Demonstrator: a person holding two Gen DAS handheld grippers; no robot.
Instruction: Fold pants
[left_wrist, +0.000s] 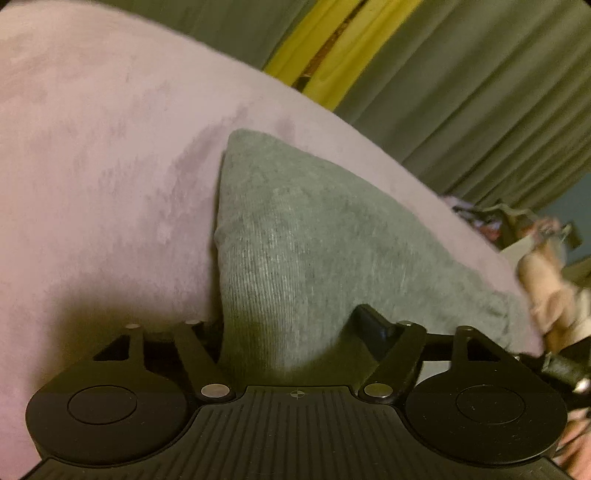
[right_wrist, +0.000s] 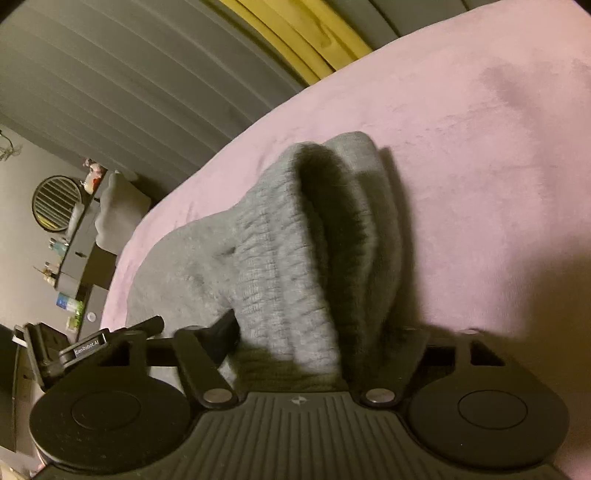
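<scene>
Grey knit pants lie on a pink bedspread. My left gripper is shut on a fold of the grey cloth, which rises up between its fingers and hides the tips. In the right wrist view, my right gripper is shut on the ribbed elastic waistband of the pants, lifted into a hooded fold above the bedspread. The other gripper shows at the lower left of that view.
Grey-green curtains and a yellow strip hang behind the bed. A dark dresser with small bottles and a round vent stand off the bed's left side. A hand shows at the right edge.
</scene>
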